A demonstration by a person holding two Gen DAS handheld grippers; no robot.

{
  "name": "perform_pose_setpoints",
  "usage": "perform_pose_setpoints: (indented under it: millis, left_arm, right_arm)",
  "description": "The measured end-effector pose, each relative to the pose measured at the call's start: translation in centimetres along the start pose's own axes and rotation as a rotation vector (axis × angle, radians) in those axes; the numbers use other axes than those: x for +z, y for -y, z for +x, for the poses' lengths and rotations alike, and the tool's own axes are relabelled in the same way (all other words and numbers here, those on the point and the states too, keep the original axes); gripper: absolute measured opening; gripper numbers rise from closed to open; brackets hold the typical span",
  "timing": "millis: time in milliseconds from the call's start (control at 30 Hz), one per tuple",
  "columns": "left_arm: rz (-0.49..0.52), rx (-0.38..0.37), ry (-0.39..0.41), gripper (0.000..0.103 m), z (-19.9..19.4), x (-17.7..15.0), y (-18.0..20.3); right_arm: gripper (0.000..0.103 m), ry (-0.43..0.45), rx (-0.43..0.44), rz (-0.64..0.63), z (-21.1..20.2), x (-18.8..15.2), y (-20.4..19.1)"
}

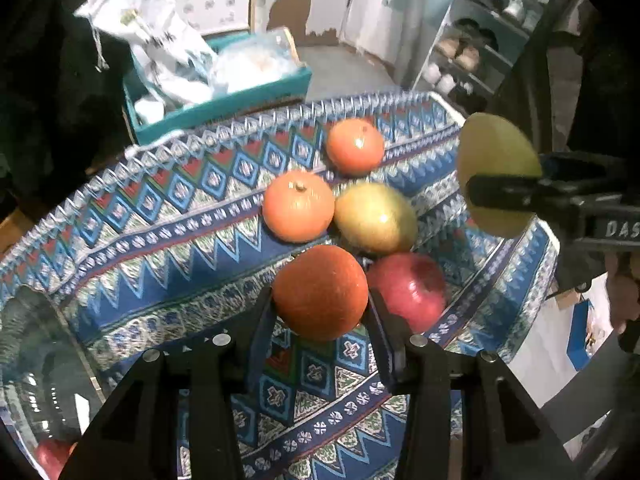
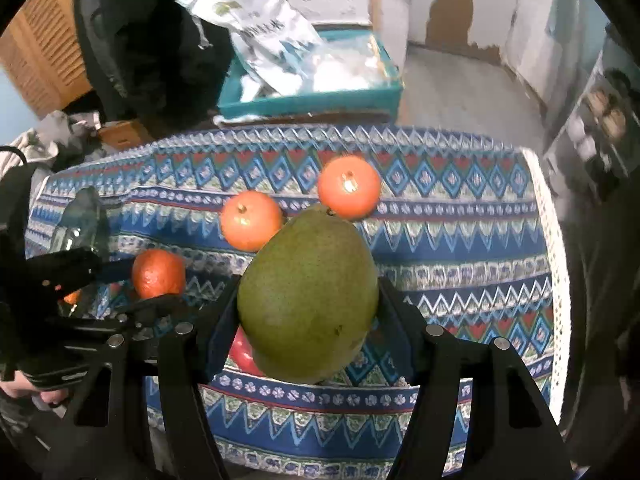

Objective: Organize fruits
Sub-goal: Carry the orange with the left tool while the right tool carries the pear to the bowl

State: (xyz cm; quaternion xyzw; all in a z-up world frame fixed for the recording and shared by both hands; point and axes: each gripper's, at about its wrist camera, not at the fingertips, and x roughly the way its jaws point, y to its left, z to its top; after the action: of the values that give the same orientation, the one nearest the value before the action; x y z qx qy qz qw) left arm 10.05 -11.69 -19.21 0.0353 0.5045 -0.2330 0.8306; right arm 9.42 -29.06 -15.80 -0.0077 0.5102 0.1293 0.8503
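Your left hand-held gripper (image 1: pixel 320 300) is clamped on a dark orange fruit (image 1: pixel 320 292), its two black fingers pressing the fruit's sides, and the fruit hangs clear above the patterned cloth (image 1: pixel 168 248) that covers the desk. Your right hand-held gripper (image 2: pixel 308 300) grips a large green pear (image 2: pixel 308 296) — its jaws stand wider, closed against the pear's broad flanks, and the pear is also off the cloth.

On the cloth, in the left wrist view, two lighter orange fruits lie toward the far edge: one (image 1: pixel 355 146) farther back, one (image 1: pixel 298 206) nearer. Just right of the nearer one, touching it, lies a yellow-green fruit (image 1: pixel 376 218). A red apple (image 1: pixel 408 290) rests just right of the held orange fruit.

Beyond the desk's far edge stands a teal box (image 1: pixel 224 108) holding white plastic bags (image 1: pixel 160 40) — slightly blurred.
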Motion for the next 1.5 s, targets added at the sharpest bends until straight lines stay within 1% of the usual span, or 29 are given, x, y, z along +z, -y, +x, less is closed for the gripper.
perform_pose_setpoints:
  millis: [133, 367, 633, 1067, 1500]
  left_arm:
    - [-0.002, 0.014, 0.047, 0.046, -2.3, 0.3, 0.1]
    - [-0.014, 0.036, 0.108, 0.046, -5.9, 0.2, -0.1]
    - [-0.059, 0.046, 0.168, 0.046, -9.4, -0.2, -1.0]
    - [-0.137, 0.102, 0.272, 0.046, -14.7, -1.6, -4.8]
    - [-0.235, 0.142, 0.312, 0.046, -17.4, -3.7, -9.5]
  right_arm:
    - [0.065, 0.042, -0.001, -0.043, -1.4, 0.4, -1.4]
    - [0.065, 0.097, 0.025, -0.073, -3.4, 1.3, -3.6]
    - [0.065, 0.152, 0.064, -0.12, -5.5, 2.3, -6.9]
    - [0.065, 0.213, 0.119, -0.198, -7.5, 4.1, -12.6]
    - [0.065, 0.213, 0.18, -0.277, -6.5, 5.8, -19.3]
